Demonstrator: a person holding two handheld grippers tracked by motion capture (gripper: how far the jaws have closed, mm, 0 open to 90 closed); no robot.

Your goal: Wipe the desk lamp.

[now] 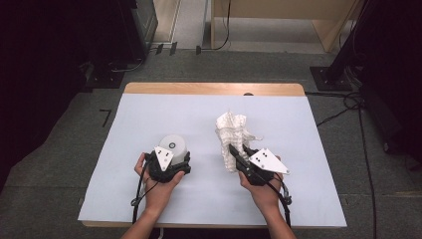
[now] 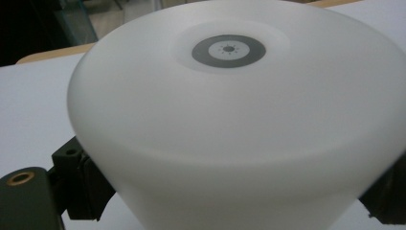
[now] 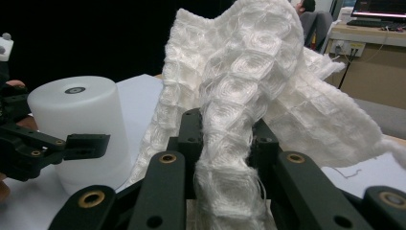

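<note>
High view: above the near edge, facing forward and down on the whole table (image 1: pixel 298 107).
Left gripper view: very near, low, facing the white lamp (image 2: pixel 230 129) from the near side.
Right gripper view: close, low, looking leftward past the white cloth (image 3: pixel 239 105).
Shared: lamp, cloth, table in both.

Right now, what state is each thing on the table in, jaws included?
White frosted cylinder lamp: upright, unlit, between the left jaws.
White waffle-weave cloth: crumpled, lifted, pinched.
Left gripper: jaws wide around the lamp.
Right gripper: jaws shut on the cloth.
</note>
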